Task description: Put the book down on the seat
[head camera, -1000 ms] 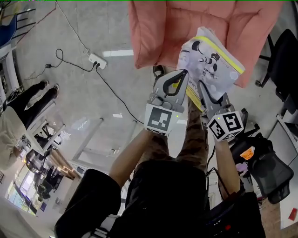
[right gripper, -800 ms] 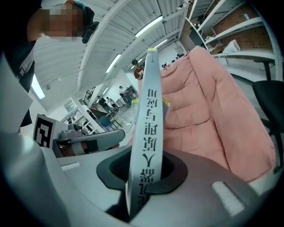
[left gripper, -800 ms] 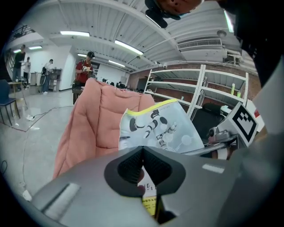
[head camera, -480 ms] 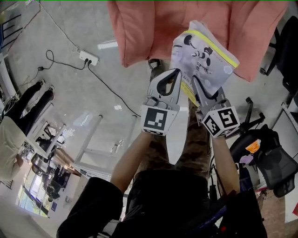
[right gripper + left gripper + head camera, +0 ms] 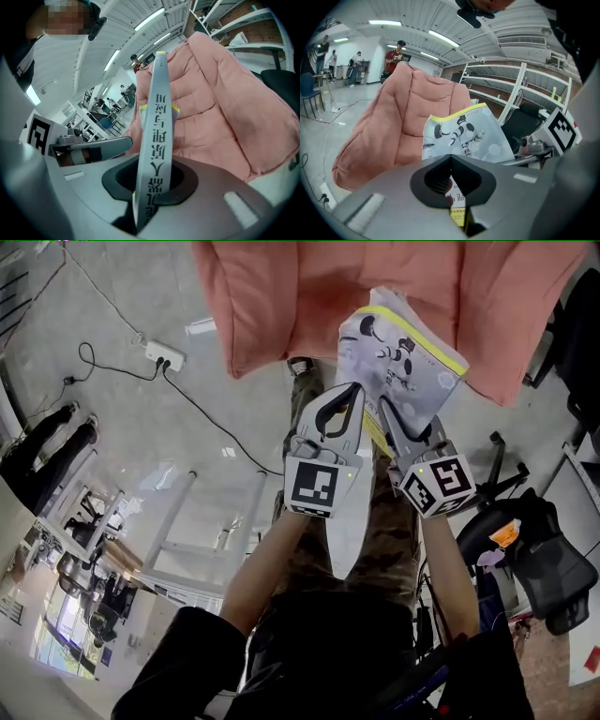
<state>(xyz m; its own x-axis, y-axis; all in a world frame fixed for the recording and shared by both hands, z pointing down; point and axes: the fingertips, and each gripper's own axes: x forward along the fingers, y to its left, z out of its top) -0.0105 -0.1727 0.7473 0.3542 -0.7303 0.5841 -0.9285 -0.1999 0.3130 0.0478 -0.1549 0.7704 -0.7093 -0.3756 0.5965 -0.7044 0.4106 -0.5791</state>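
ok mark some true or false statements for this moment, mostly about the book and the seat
1. Both the left hand-held gripper and the right hand-held gripper grip the book. True.
2. The book lies flat on the pink cushioned seat. False: it is held up in the air in front of the seat, not yet set down.
3. The right hand-held gripper's jaws clamp the book's printed spine. True.
4. The seat cushion is blue. False: it is pink.
5. A white power strip with a black cable lies on the floor. True.
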